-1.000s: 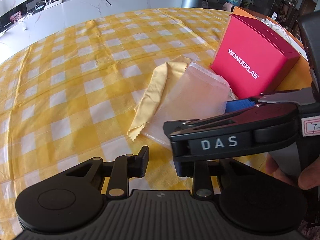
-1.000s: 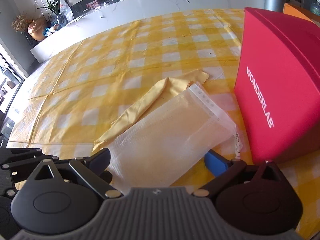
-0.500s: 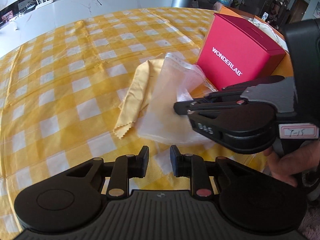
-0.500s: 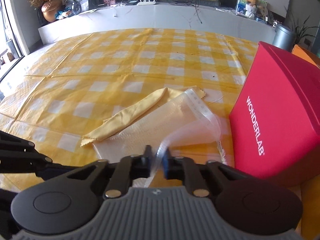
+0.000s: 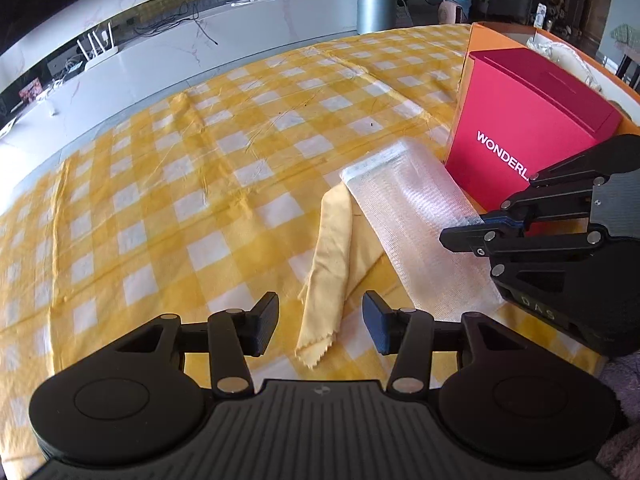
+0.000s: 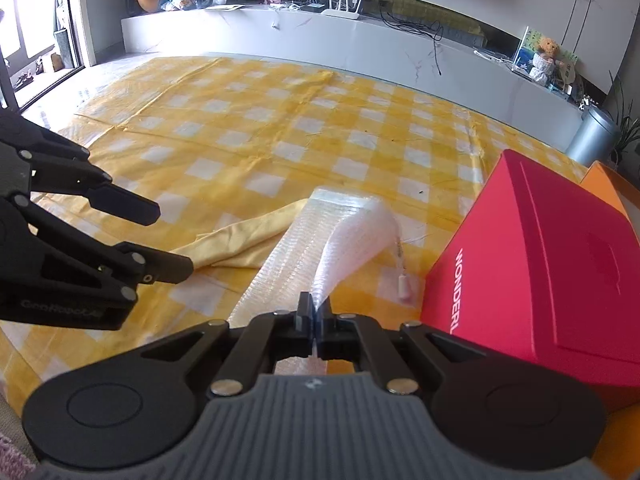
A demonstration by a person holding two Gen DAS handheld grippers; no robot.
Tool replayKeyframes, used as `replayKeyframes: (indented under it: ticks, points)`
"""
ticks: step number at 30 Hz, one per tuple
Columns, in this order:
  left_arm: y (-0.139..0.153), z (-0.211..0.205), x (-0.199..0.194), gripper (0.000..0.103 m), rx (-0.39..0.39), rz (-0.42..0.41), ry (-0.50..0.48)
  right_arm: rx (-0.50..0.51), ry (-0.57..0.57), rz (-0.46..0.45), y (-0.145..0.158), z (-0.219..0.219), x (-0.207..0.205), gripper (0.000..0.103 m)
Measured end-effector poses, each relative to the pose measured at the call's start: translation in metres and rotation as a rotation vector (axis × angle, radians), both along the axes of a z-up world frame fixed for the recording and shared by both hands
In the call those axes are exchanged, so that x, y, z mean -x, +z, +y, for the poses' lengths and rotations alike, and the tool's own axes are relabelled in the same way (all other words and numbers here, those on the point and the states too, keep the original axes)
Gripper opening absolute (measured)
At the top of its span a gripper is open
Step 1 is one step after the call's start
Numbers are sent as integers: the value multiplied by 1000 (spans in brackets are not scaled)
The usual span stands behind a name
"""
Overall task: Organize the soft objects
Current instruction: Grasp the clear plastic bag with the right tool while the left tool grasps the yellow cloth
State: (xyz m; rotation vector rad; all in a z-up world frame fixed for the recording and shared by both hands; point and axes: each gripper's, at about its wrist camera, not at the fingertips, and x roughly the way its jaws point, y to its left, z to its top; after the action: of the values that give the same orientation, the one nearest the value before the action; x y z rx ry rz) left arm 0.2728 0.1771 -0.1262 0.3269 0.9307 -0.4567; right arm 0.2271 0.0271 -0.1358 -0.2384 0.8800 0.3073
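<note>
**Pinching the mesh bag's near edge while the other gripper opens over the cloth**

Holding the mesh bag (image 6: 320, 256) with my right gripper (image 6: 315, 316), jaws clamped together on its near end, I judge the lift is meant to open a mouth; the bag stretches toward twelve o'clock on the checked tablecloth (image 6: 248, 136); the yellow cloth (image 5: 328, 264) lies touching its ten o'clock side; my left gripper (image 5: 320, 326) has just been widening, jaws apart, the cloth's corner between them ungripped, probably ready to feed it in; a red box (image 6: 532, 276) stands at three o'clock.
</note>
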Motion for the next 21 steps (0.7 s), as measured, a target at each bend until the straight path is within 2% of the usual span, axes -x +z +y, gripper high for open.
replayKeyframes:
  ticks: [4,5,6,7,8,10,14,17,18,19,21]
  points:
    - [-13,-12,-13,54,-19,3,-57,-50,2,-4,-8,-3,-2,12]
    - [-16,-12,-15,48,-24,0,-62,-67,6,5,-10,-4,-3,18]
    - [-19,-13,-17,48,-33,-2,-65,-79,11,14,-11,-5,-3,35]
    - [-22,-12,-19,49,-32,-2,-66,-78,12,15,-13,-5,-2,43]
    - [-22,-10,-20,55,-8,-9,-67,-86,19,15,-14,-4,-1,46]
    - [-24,-8,-23,55,12,-5,-71,-125,35,15,-15,-6,1,61]
    - [-26,-10,-26,57,46,6,-89,-153,41,30,-24,-4,3,72]
    - [-27,-15,-26,57,68,4,-80,-159,23,-2,-27,-1,6,74]
    - [-27,-17,-25,57,69,0,-81,-157,24,-12,-27,0,7,71]
    - [-27,-19,-24,56,67,-4,-84,-147,29,-28,-27,1,9,57]
    - [-27,-22,-25,52,83,5,-75,-131,55,-42,-26,2,11,44]
